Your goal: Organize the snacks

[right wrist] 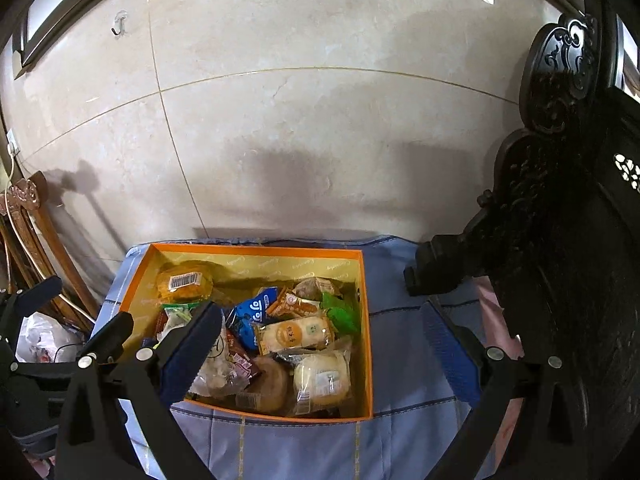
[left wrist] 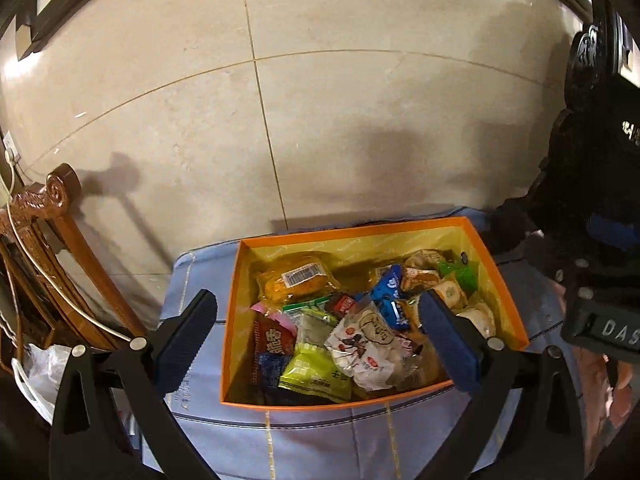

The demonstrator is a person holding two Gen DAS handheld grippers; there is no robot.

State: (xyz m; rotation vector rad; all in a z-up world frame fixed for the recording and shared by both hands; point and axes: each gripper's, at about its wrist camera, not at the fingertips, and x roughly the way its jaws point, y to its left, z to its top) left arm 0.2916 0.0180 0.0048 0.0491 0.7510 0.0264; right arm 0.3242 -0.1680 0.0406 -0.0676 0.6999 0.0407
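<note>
An orange box (left wrist: pixel 360 226) (right wrist: pixel 256 249) with a yellow lining stands on a blue cloth (left wrist: pixel 320 440) and holds several wrapped snacks. Among them are an orange packet with a barcode (left wrist: pixel 296 280) (right wrist: pixel 184 282), a blue packet (left wrist: pixel 386 288) (right wrist: pixel 252 312), a lime-green packet (left wrist: pixel 316 376), a white packet (left wrist: pixel 364 340) and pale pastry packs (right wrist: pixel 296 334). My left gripper (left wrist: pixel 320 340) hangs open above the box, its left finger outside the box wall. My right gripper (right wrist: pixel 324 352) is open too, its right finger over the cloth beside the box. Neither holds anything.
A tiled wall rises right behind the box. A brown carved wooden chair (left wrist: pixel 52 208) with a white cable and a white plastic bag (left wrist: pixel 36 372) sits at the left. A dark carved chair (right wrist: pixel 560 200) crowds the right side. Blue cloth (right wrist: pixel 400 360) shows right of the box.
</note>
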